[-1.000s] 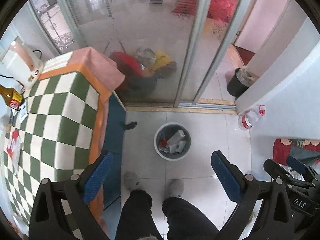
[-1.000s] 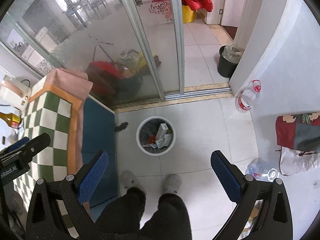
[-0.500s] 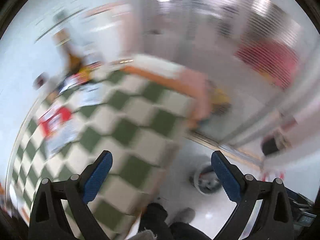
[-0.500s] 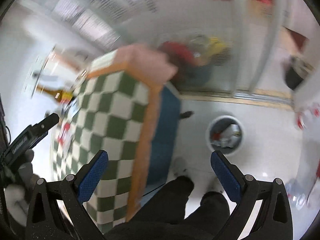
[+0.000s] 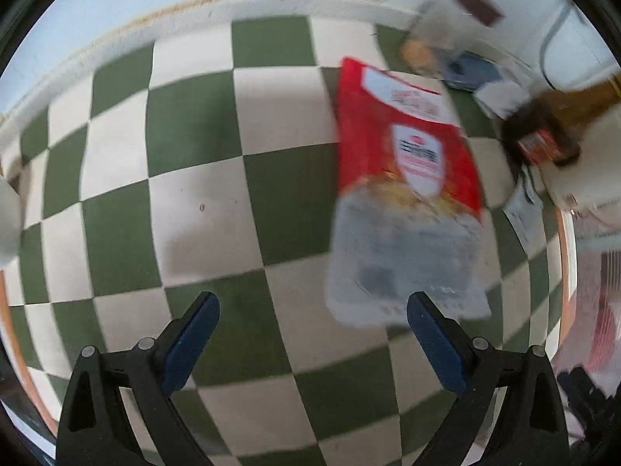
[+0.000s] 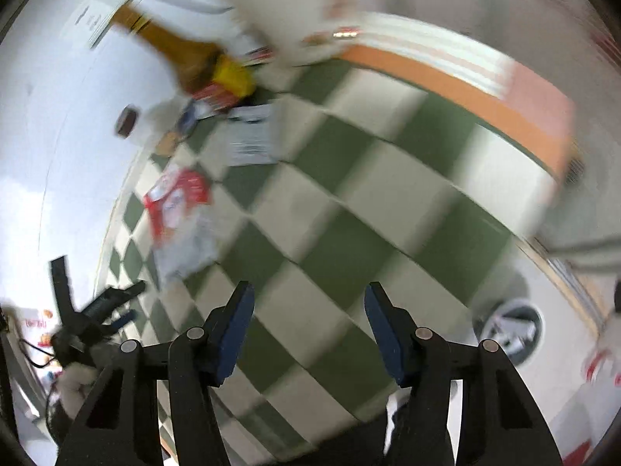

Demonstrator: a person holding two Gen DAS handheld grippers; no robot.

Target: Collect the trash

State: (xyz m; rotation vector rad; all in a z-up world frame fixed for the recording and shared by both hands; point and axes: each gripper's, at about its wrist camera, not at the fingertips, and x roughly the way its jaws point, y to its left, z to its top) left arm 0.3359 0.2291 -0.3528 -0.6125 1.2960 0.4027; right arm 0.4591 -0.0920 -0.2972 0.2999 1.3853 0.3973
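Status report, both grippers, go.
Left gripper open, empty, just short of red snack bag on table. Right gripper open, empty. Path unobstructed.

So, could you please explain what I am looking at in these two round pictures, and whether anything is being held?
There is no robot here. A person holds a two-fingered hand-held gripper in each hand, and each one carries a wide fisheye camera looking forward along its fingers, which is why the pictures are round and bent. One picture comes from the left hand-held gripper, the other from the right hand-held gripper; the black arms with blue pads at the bottom are its fingers. Both are open and hold nothing. They point at a table with a green and white checked cloth. On it lie a red and clear snack wrapper, a brown bottle and some papers, all blurred by motion. The right view also shows a trash bin on the floor beside the table.
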